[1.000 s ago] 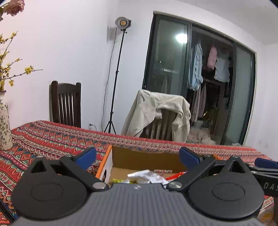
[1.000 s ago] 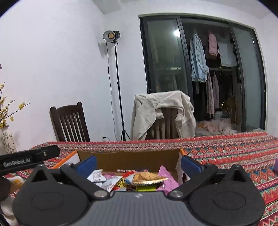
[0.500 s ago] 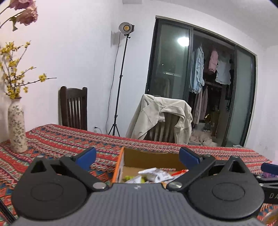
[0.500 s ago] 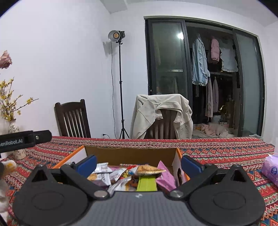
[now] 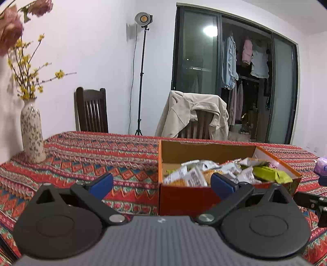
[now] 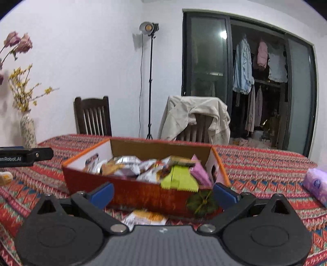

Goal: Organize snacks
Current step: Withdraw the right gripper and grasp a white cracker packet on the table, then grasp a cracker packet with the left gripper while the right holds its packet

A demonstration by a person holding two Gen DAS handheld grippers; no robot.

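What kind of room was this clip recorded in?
Most likely a dining area in a home. A table with a patterned cloth holds a snack box and a flower vase, wooden chairs stand behind it, and clothes hang past the glass doors.

Light: a studio lamp (image 5: 143,18) beyond the tongs is lighting the room evenly.
Glare: a bright spot is reflecting in the glass door (image 5: 208,30).
Blur: snack packets (image 6: 143,167) are smearing, probably from motion.
Edges: fisheye bending, corners darkening.

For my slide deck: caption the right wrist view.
Open right gripper faces a snack-filled box on the patterned tablecloth.
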